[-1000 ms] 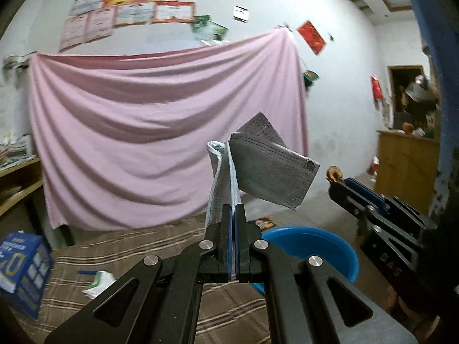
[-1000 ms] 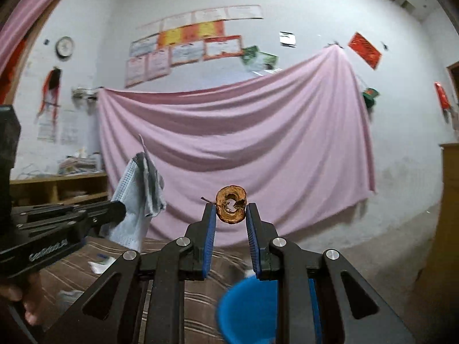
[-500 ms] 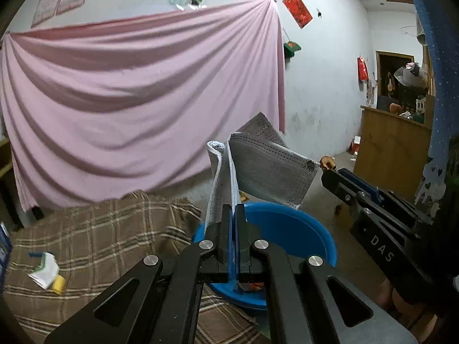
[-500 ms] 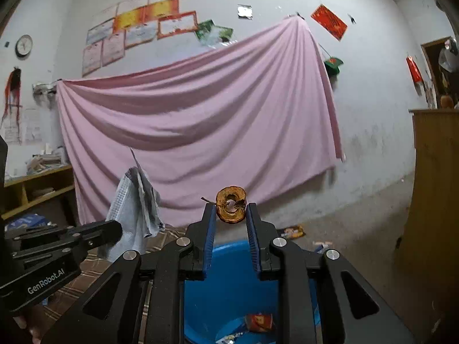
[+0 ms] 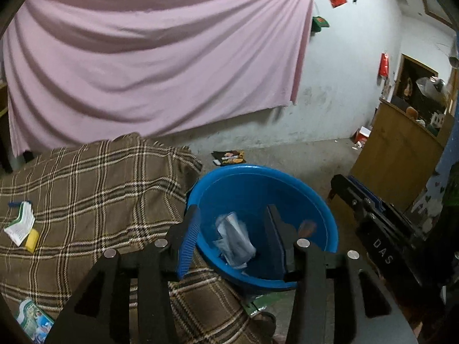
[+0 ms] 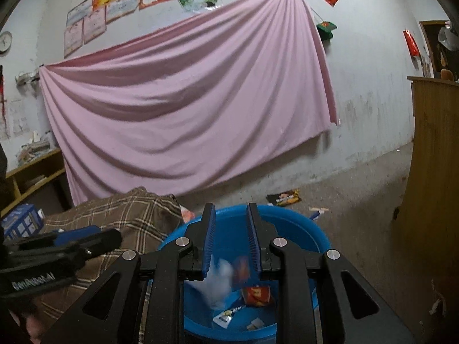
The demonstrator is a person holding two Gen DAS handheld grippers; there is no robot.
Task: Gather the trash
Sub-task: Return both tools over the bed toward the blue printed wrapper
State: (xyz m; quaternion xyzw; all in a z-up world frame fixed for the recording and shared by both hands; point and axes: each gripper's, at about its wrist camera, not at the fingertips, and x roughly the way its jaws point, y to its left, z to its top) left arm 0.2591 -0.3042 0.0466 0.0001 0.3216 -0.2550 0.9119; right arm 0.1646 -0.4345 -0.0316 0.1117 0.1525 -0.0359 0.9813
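The blue basin (image 5: 258, 172) stands on the floor beside the blanket-covered table, below both grippers. My left gripper (image 5: 232, 209) is over it with its jaws opening and nothing between the pads. The grey-white face mask (image 5: 233, 240) is loose inside the basin, seen as a white blur (image 6: 218, 283) in the right wrist view. My right gripper (image 6: 231, 206) hangs over the basin (image 6: 301, 223), its jaws opening and empty. A blurred orange-brown piece, the apple core (image 5: 307, 226), is down inside the basin. Each gripper shows in the other's view: the right gripper (image 5: 344, 183), the left gripper (image 6: 109, 238).
A brown plaid blanket (image 5: 100, 186) covers the table left of the basin, with a paper packet (image 5: 20, 223) and another packet (image 5: 31, 321) on it. A wrapper (image 5: 229, 156) lies on the floor behind. A wooden cabinet (image 5: 396, 157) stands right. Wrappers (image 6: 256, 293) lie in the basin.
Both grippers moved over the basin and tipped downward. The left jaws opened and the mask dropped into the basin. The apple core has left the right jaws.
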